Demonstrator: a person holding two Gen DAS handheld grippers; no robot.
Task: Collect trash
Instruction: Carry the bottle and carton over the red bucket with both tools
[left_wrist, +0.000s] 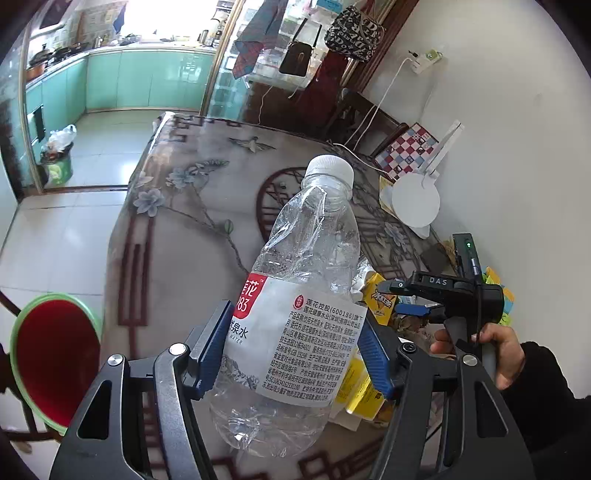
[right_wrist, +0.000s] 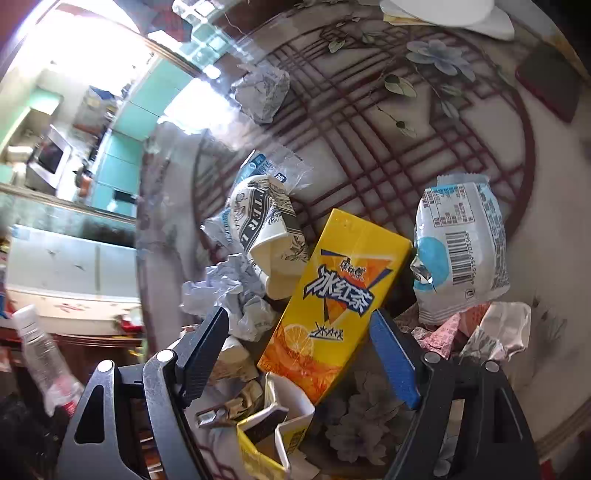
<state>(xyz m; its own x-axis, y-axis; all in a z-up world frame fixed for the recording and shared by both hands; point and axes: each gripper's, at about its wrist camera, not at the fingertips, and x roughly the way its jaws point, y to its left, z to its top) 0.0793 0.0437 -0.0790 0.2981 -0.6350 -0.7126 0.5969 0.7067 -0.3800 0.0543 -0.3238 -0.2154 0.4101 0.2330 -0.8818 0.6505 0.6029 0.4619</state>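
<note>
My left gripper (left_wrist: 293, 341) is shut on a crumpled clear plastic water bottle (left_wrist: 295, 295) with a white cap and holds it above the table; the bottle also shows at the far left of the right wrist view (right_wrist: 44, 358). My right gripper (right_wrist: 299, 347) is open, its fingers on either side of a yellow iced-tea carton (right_wrist: 332, 302) in a pile of trash; it also shows in the left wrist view (left_wrist: 410, 299). Around the carton lie a crushed paper cup (right_wrist: 266, 229), crumpled paper (right_wrist: 229, 291) and a white-blue snack wrapper (right_wrist: 461, 251).
A red bin with a green rim (left_wrist: 55, 362) stands on the floor left of the table (left_wrist: 177, 258). A white round lamp base (left_wrist: 415, 201) and a dark phone (right_wrist: 546, 88) lie at the table's far right near the wall. A torn yellow carton (right_wrist: 273, 432) lies under my right gripper.
</note>
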